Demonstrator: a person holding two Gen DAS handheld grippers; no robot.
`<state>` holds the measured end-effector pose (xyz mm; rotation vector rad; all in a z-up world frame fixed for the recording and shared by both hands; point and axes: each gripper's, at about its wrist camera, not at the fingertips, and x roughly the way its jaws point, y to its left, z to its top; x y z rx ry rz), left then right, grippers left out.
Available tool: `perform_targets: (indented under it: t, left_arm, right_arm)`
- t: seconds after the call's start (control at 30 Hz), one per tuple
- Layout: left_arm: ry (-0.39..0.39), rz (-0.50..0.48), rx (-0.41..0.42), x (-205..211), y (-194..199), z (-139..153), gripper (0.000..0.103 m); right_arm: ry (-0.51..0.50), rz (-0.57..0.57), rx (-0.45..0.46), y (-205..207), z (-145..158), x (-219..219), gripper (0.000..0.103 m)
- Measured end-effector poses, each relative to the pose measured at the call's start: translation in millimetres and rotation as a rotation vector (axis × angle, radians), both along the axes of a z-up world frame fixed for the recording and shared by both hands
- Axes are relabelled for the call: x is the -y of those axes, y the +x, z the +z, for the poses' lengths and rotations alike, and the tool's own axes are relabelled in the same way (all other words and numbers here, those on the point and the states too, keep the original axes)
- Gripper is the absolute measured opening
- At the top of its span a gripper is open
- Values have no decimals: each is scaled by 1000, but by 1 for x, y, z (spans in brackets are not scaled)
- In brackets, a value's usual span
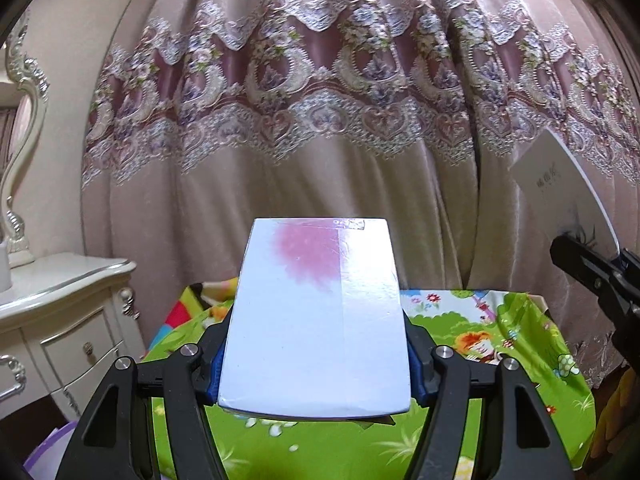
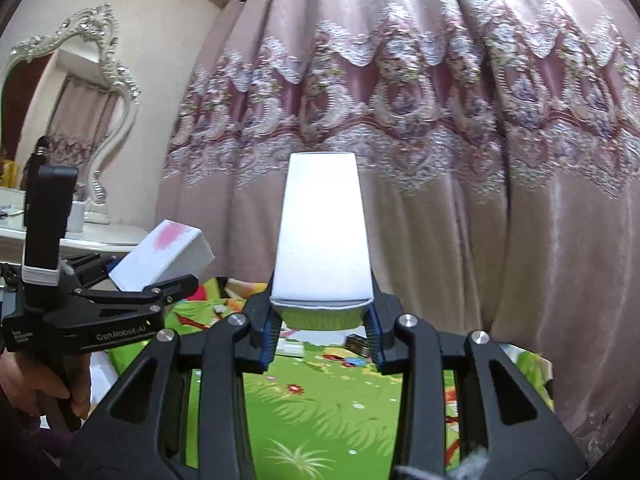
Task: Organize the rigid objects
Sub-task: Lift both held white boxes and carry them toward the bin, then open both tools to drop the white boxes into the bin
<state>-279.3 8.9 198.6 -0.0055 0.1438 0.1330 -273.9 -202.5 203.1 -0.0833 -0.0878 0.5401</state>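
Boxes fill both tools: the left gripper (image 1: 316,364) pinches a pale box with a pink blotch (image 1: 320,312), the right gripper (image 2: 322,332) clamps a plain white box (image 2: 322,232), both raised and tilted toward the curtain (image 1: 320,100) above the green cartoon mat (image 2: 320,408).

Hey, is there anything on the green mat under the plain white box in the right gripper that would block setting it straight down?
Possibly. The plain white box is clamped in the right gripper, lifted above the green mat. Just beneath it lie a small dark object and a small white item. The mat nearer the camera looks open.
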Motion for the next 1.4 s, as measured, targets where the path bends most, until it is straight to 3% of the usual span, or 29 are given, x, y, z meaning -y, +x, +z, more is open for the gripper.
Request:
perform_targets:
  t: [0.27,0.6,0.8,1.17,1.4]
  left_arm:
    - [-66,109,-103,-50,-24,-23,67]
    - [-144,297,-138,-117,-63,-43,67]
    - [-228,400,-197,-158,-79,-66,67]
    - [-353,487,-325,-201,-94,-109,67]
    - [-452,562,-432,-229,-106,-141,67]
  right_arm:
    - [-95,204,-30,-11,-8,-56,40]
    - [-206,414,-69,-25,-22,-122,40]
    - [-308,543,-122,-29,-33,-165,40]
    - [-474,673,-231,-36,-65,-224,40]
    - [-603,733,-376,-32,-99,-260,40]
